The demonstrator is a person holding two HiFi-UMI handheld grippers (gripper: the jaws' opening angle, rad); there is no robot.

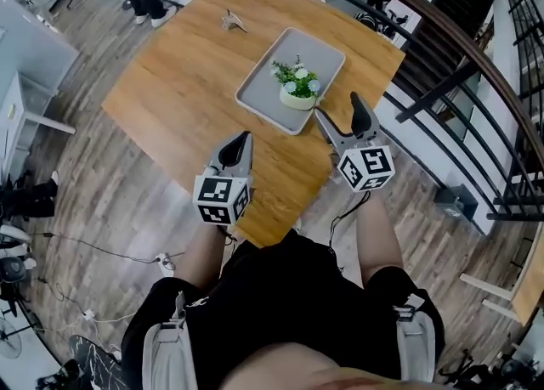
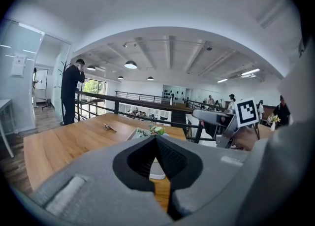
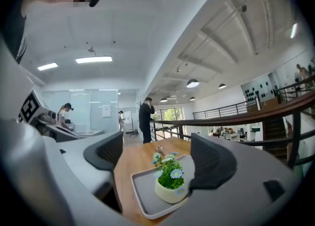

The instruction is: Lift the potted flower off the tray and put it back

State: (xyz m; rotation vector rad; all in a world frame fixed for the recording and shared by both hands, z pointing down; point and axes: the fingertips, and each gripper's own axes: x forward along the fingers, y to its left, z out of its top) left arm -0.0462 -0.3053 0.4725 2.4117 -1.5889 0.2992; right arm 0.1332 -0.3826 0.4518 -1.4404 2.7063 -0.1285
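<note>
The potted flower (image 1: 297,89), a cream pot with green leaves and pale blue blooms, stands on the near end of the grey tray (image 1: 319,53) on the wooden table. My right gripper (image 1: 337,106) hovers just short of the tray's near right edge, jaws open and empty. In the right gripper view the potted flower (image 3: 171,183) stands ahead on the tray (image 3: 142,188), framed between the spread jaws of the right gripper (image 3: 156,144) and untouched. My left gripper (image 1: 246,138) is shut and empty over the table's near edge, left of the tray. The left gripper (image 2: 156,139) points toward the flower (image 2: 156,130).
A small pale figure (image 1: 233,21) lies on the table beyond the tray. A dark railing (image 1: 442,40) curves past the table's right side. A person (image 2: 70,92) stands at the table's far end. Cables (image 1: 102,252) trail on the floor at left.
</note>
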